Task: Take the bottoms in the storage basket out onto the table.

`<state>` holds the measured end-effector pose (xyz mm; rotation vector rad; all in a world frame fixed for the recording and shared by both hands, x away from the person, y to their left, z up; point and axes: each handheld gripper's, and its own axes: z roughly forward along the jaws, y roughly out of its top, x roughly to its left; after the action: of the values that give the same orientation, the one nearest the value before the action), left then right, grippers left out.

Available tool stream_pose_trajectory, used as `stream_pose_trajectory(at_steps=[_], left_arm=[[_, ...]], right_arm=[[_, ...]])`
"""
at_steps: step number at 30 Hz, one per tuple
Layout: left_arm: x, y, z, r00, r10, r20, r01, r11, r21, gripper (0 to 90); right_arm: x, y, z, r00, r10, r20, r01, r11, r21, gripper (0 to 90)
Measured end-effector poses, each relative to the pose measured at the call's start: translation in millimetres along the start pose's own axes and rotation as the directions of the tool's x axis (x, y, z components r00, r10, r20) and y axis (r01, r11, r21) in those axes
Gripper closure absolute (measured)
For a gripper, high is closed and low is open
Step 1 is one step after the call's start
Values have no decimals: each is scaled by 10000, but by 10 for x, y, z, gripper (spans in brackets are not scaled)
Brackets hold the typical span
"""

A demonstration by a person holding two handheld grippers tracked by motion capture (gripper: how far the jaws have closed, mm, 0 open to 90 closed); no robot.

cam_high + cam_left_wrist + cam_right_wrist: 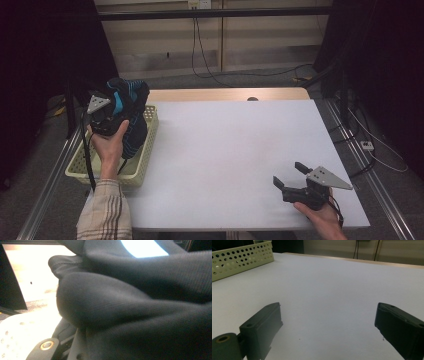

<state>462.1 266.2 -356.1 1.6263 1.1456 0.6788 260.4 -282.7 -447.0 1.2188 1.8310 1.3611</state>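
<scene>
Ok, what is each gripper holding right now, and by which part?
Left gripper grips the dark, blue-striped garment by a bunched fold, over the basket. Right gripper holds nothing.

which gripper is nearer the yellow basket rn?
Left. The left gripper is above the basket at the table's left edge, shut on a dark garment. The right gripper sits open at the table's near right corner, far from it.

A white table [235,150] is seen, on whose left edge a pale perforated basket [145,150] is set; the right gripper [291,179] is rested near its right front corner.
</scene>
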Motion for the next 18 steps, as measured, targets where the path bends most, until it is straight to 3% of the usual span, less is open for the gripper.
stream_pose_trajectory(at_steps=[9, 18], left_arm=[[-5, 64, -124, 10000, -63, -70, 58, 9974, -724, 711], [-79, 128, -274, 9995, 301, -4, -296, 9827, -1831, 709]], right_arm=[[-8, -4, 0, 10000, 14, -68, -14, 10000, -26, 69], [3, 0, -4, 10000, -5, -73, 5, 10000, -54, 69]])
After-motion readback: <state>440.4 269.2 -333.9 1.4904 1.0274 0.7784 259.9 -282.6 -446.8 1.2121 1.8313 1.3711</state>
